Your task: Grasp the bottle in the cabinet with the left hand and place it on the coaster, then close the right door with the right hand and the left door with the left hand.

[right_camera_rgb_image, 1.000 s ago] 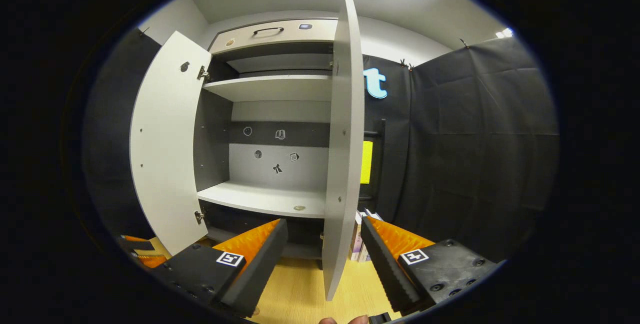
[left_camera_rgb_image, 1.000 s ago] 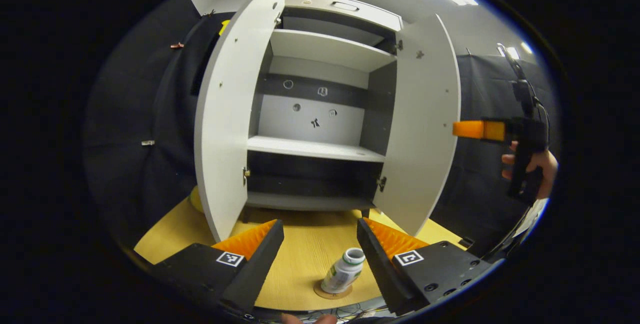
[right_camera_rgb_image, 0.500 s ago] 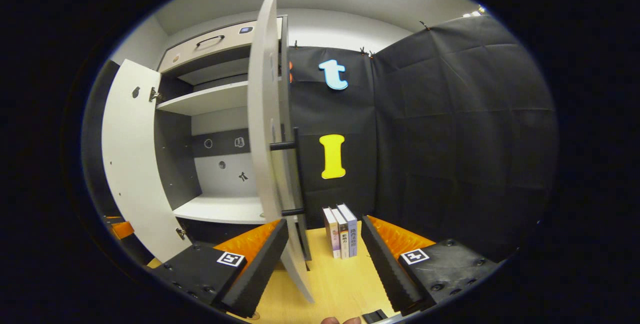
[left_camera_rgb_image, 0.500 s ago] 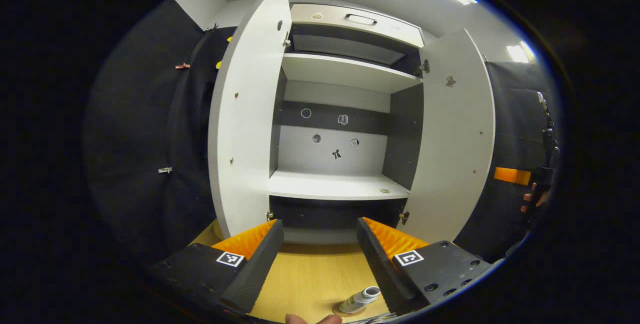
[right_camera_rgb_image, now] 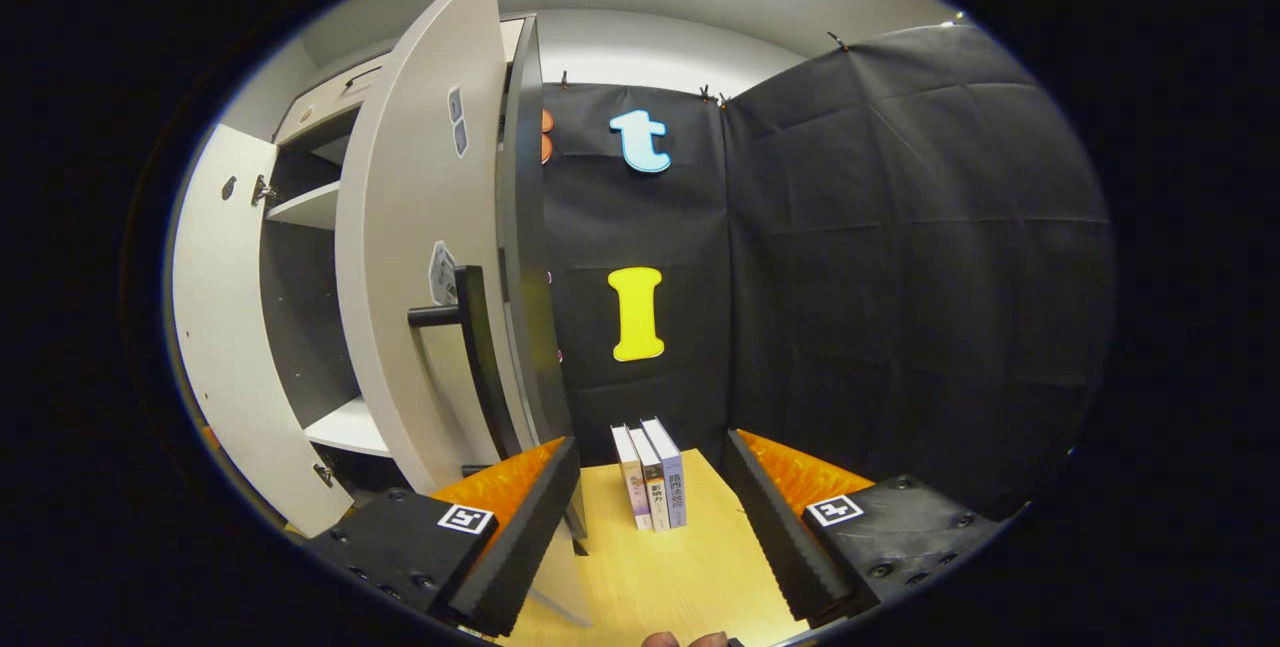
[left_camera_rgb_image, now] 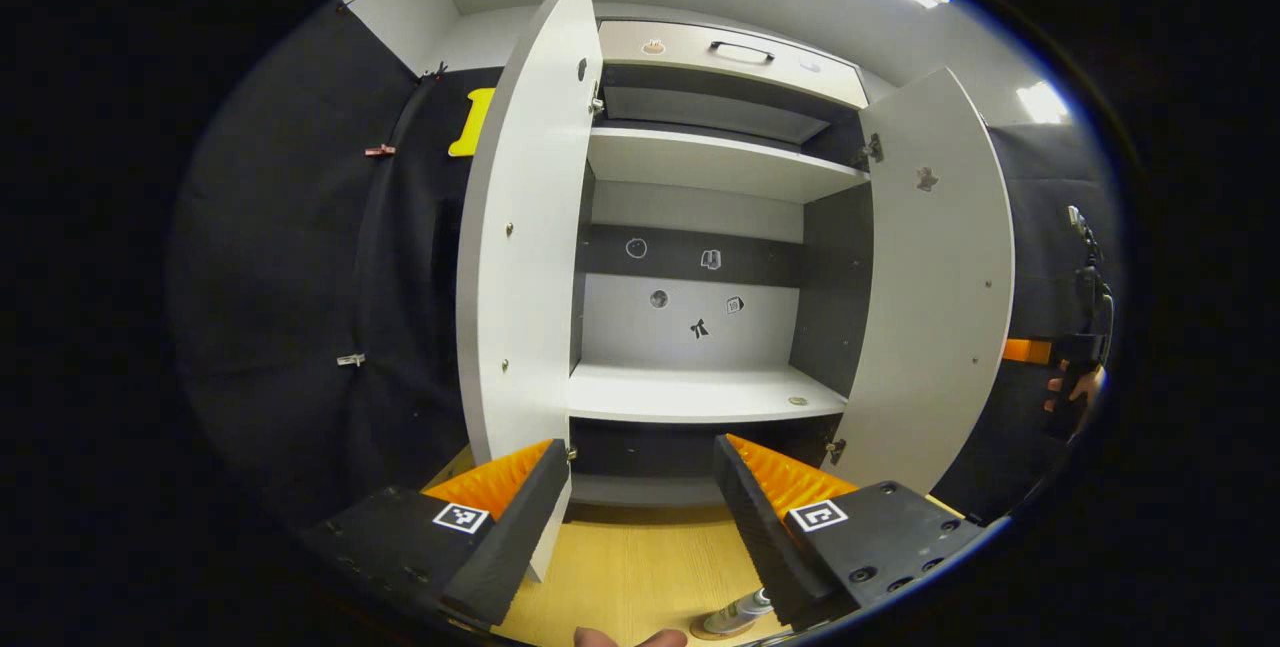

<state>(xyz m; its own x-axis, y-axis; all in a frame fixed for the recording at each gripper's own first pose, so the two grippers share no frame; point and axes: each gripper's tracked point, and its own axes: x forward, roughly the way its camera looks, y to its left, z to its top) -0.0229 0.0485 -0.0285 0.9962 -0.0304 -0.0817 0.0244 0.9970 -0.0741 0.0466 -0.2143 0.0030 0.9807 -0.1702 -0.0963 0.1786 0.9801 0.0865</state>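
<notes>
right door (right_camera_rgb_image: 420, 257) ajar, books (right_camera_rgb_image: 650, 477), right gripper (right_camera_rgb_image: 650, 527) open

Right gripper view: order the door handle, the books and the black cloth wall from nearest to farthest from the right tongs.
1. Door handle, on the right door, just left of the right tongs.
2. Books, upright on the table ahead.
3. Black cloth wall, behind the books.

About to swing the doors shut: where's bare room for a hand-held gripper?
Free: the tabletop between the right door and the books; the middle shelf, bare but for a small disc. Crowded: the near table edge, where the bottle stands on the coaster.
</notes>
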